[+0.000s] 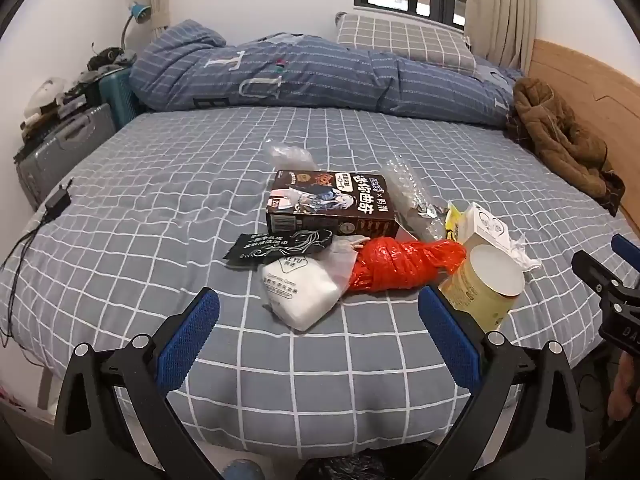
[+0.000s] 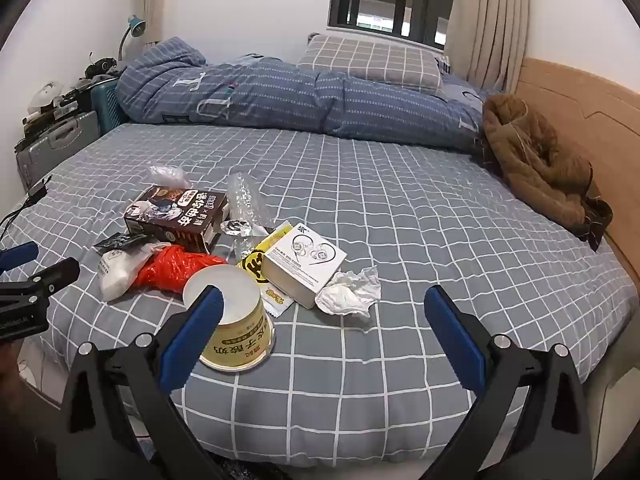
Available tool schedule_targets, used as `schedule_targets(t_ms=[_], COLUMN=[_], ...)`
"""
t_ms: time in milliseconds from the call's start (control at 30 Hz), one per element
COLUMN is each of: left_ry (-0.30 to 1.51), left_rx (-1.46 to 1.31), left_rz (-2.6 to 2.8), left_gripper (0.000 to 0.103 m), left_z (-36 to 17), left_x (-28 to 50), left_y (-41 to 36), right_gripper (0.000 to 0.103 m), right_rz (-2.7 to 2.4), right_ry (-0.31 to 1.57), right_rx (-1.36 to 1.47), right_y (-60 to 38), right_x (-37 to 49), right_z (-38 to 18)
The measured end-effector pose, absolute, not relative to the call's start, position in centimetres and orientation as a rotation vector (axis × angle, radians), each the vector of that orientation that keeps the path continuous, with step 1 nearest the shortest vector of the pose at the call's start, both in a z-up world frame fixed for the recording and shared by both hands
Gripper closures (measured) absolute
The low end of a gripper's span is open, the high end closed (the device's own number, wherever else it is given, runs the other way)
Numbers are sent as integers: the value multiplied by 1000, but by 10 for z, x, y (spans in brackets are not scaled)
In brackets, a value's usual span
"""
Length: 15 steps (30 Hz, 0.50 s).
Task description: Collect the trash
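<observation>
A: Where do things stand?

B: Both the left gripper (image 1: 319,312) and the right gripper (image 2: 324,308) hover with jaws spread wide, holding nothing; collecting seems not yet begun; the next move likely calls for closing on the nearest piece.

A: What trash lies on the bed (image 2: 400,208)?

B: One yellow tub (image 2: 234,320); one tissue (image 2: 348,292); one red bag (image 1: 400,264); two boxes (image 2: 306,264) beyond.

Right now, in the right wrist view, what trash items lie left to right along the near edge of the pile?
White pouch → red plastic bag → yellow tub → white earphone box → crumpled tissue.
</observation>
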<state>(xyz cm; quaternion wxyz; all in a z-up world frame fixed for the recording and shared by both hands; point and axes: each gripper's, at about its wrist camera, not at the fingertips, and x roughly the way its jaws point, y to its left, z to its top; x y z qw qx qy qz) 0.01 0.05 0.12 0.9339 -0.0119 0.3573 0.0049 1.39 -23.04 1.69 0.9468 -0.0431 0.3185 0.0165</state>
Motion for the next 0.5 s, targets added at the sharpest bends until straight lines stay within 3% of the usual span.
schedule_targets(t_ms=[500], left_ry=[717], left_rx=[-15], left_rz=[50], left_gripper=[6], left_z=[3], left_x=[2], left_y=[4], right_gripper=[7], right_rz=[37], right_ry=[656], right_rx=[-52], right_y=[-231], right_x=[11], right_z=[16])
